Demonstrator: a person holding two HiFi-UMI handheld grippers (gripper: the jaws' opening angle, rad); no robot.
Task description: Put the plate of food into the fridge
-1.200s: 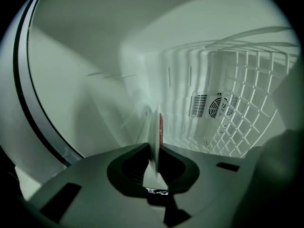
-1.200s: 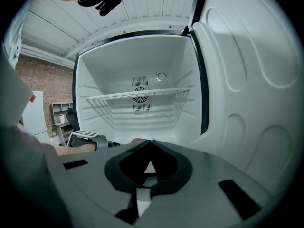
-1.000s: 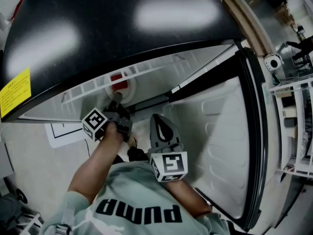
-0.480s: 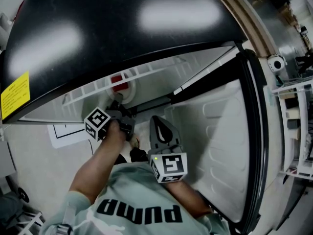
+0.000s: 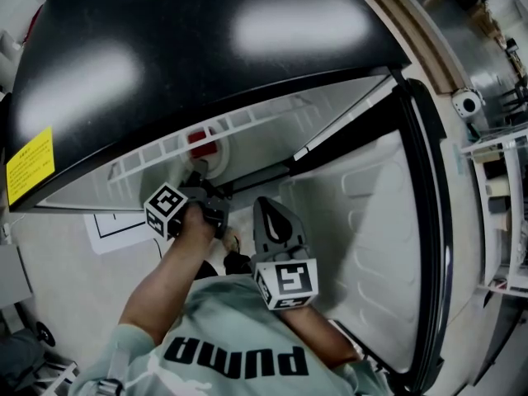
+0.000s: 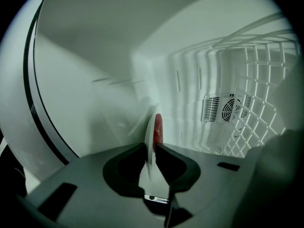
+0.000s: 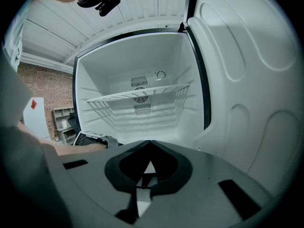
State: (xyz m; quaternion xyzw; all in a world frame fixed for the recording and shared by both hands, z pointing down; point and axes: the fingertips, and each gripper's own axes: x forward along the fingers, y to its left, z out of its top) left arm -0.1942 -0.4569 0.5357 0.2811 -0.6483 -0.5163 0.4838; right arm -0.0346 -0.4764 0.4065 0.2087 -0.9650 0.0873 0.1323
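Observation:
The white plate (image 6: 150,148) is seen edge-on, carrying a red piece of food (image 6: 158,127). My left gripper (image 6: 152,152) is shut on its rim and holds it inside the fridge compartment. In the head view the plate (image 5: 200,148) shows just past the left gripper (image 5: 201,195), under the fridge's top edge. My right gripper (image 5: 266,209) hangs lower, in front of the open fridge, shut with nothing between its jaws. In the right gripper view the right gripper (image 7: 150,146) faces the compartment, and the left gripper (image 7: 94,139) reaches in at the lower left.
The fridge interior (image 7: 137,110) is white, with a wire shelf (image 7: 138,93) across the middle and a fan vent (image 6: 227,109) on the back wall. The open door (image 5: 371,246) stands to the right. The black fridge top (image 5: 190,48) overhangs the opening.

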